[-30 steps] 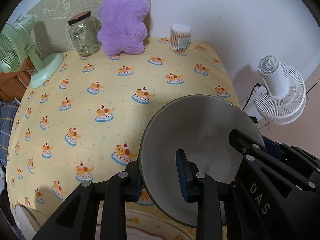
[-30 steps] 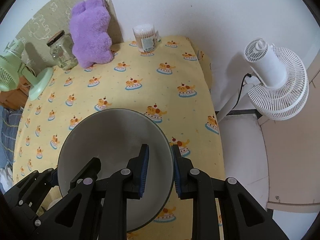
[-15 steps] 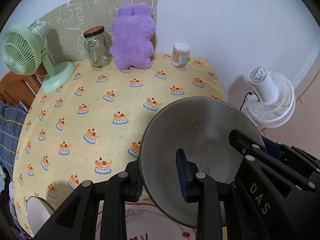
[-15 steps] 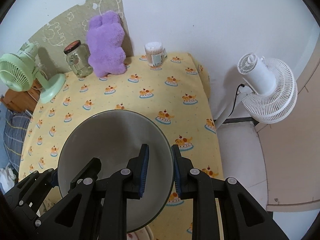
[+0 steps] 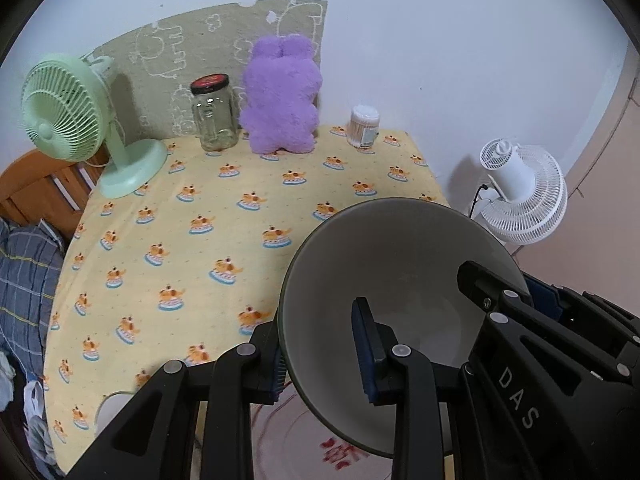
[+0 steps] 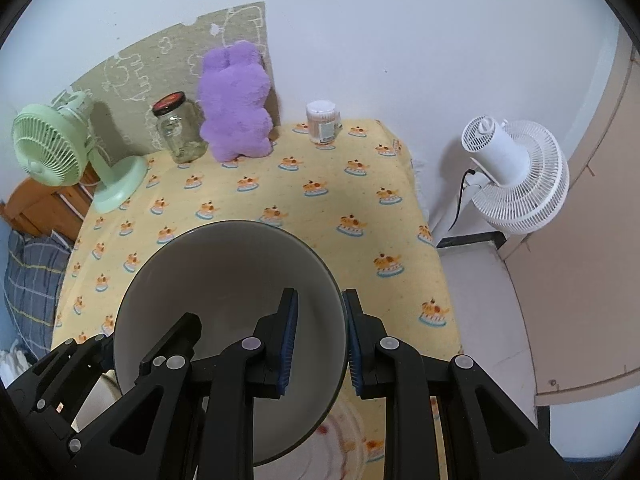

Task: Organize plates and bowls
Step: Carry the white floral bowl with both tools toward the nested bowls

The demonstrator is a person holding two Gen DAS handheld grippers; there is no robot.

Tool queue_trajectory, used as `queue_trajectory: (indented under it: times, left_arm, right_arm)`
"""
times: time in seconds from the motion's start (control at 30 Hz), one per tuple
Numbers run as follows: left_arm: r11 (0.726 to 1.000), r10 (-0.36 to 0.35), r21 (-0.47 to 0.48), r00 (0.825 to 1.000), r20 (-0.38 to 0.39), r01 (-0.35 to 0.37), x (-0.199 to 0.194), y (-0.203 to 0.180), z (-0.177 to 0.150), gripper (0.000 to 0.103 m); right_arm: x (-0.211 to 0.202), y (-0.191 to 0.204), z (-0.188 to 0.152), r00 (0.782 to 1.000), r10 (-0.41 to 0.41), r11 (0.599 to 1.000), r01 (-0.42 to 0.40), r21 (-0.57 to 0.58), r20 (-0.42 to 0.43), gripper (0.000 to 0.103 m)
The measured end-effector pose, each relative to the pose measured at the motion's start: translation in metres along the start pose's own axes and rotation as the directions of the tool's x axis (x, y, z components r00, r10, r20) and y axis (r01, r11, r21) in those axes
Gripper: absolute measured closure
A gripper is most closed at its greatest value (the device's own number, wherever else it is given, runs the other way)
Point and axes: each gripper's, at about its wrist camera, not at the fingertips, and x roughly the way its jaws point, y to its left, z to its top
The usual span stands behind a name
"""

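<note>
A large grey bowl with a dark rim is held in the air above the yellow table by both grippers. My left gripper is shut on its left rim, one finger inside and one outside. My right gripper is shut on its right rim in the same way; the bowl fills the lower middle of that view. Below the bowl lies a white plate with a red pattern, also in the right wrist view. A small white dish sits at the table's near left edge.
The yellow tablecloth has a dog print. At the back stand a green fan, a glass jar, a purple plush and a cotton swab tub. A white floor fan stands beside the table's right edge.
Both grippers have risen and drawn back with the bowl. The table looks further away, and the plate under the bowl and the small dish have come into view.
</note>
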Motion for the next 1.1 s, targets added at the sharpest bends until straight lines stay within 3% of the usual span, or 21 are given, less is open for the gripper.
queue_trajectory:
  times: [0.5,1.1]
  left_arm:
    - [0.999,-0.017,0.028,1.0,0.012,0.017,-0.043,0.071,-0.035,0.076]
    - [1.0,-0.013,-0.006,0.999,-0.029,0.013,-0.053,0.15,-0.089,0.076]
  right_arm:
    - [-0.038,0.079,-0.043,1.0,-0.018,1.0,0.018,0.016,0.024,0.077]
    - [-0.037,0.162,-0.104,1.0,-0.009,1.0,0.009,-0.021,-0.016,0.077]
